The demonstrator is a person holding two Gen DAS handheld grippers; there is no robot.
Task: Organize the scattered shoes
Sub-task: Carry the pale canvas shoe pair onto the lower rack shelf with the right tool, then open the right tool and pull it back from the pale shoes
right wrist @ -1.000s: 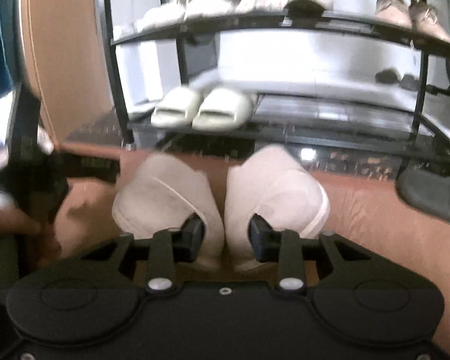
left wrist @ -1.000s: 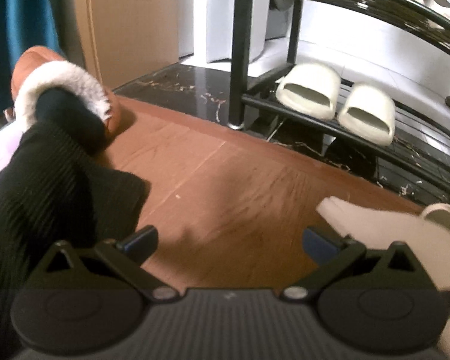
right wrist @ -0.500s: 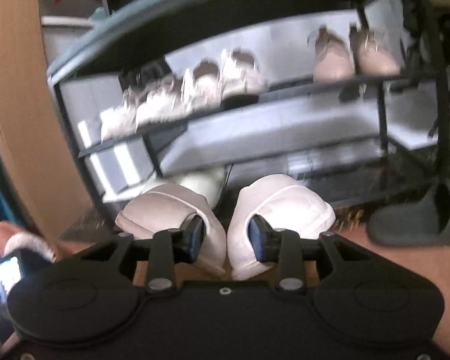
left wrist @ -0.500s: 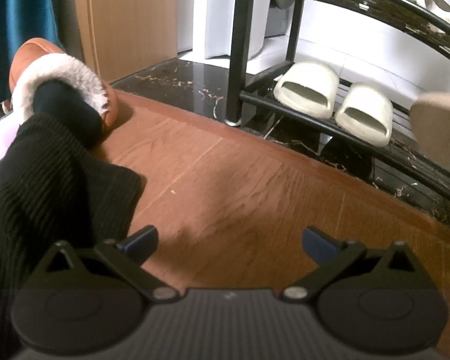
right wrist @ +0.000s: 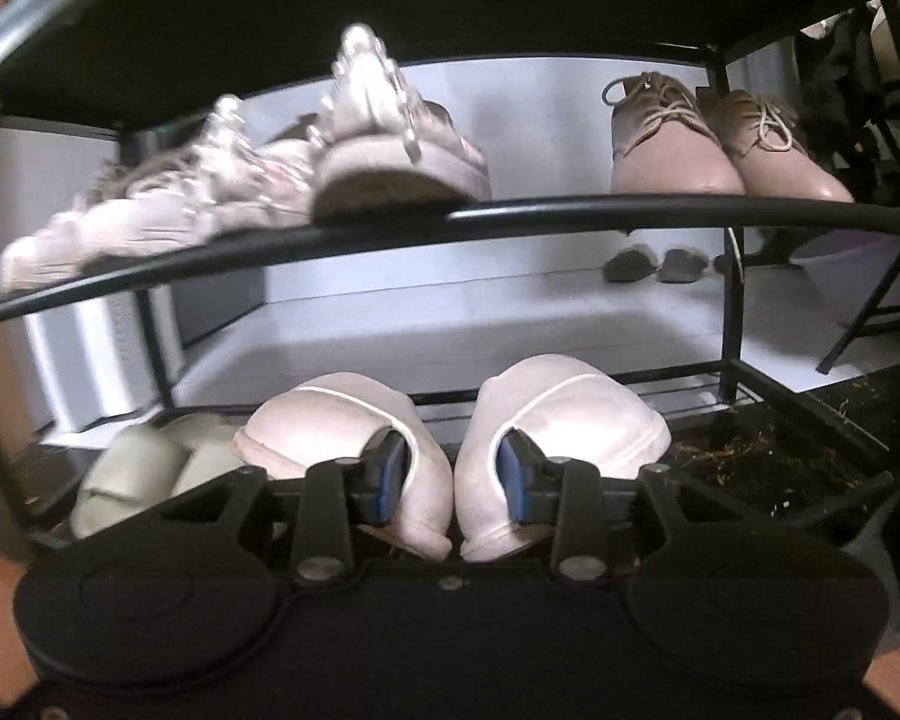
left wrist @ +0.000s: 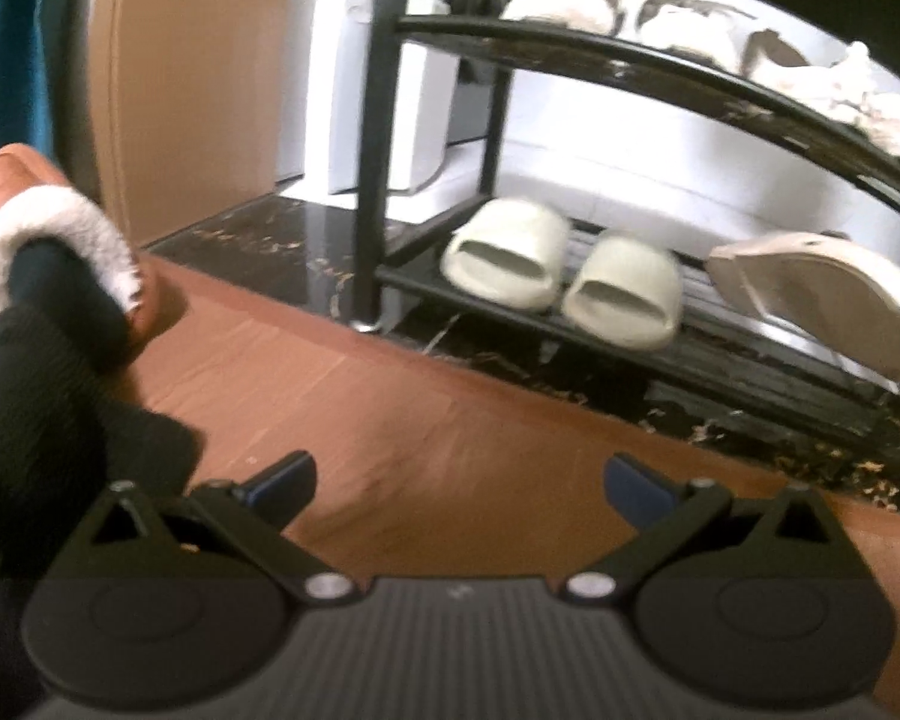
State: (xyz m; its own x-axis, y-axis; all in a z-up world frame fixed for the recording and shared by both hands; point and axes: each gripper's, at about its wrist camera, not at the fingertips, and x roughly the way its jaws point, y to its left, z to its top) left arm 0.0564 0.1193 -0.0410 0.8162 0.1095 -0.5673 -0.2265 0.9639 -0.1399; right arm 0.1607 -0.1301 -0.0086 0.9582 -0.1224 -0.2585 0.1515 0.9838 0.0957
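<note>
Pink suede slippers: your right gripper clamps the pair by their inner walls, both pressed together between the blue pads, toes pointing into the shoe rack. Right wrist view puts them at the front edge of the bottom shelf, just right of the cream slides. Whether the soles touch the shelf cannot be told.

Left wrist view only: one slipper's sole shows tilted over the bottom shelf, near its right end, beside the cream slides. Your left gripper hangs over the wooden floor, fingers spread wide, nothing between them. A brown fur-lined slipper is worn on a foot in dark ribbed fabric at the left edge.

Right wrist view only: middle shelf carries pale beaded shoes toward its left end and tan lace-up shoes toward its right end. Grey slippers lie on the white floor behind the rack.

No readable writing or labels in either view.
</note>
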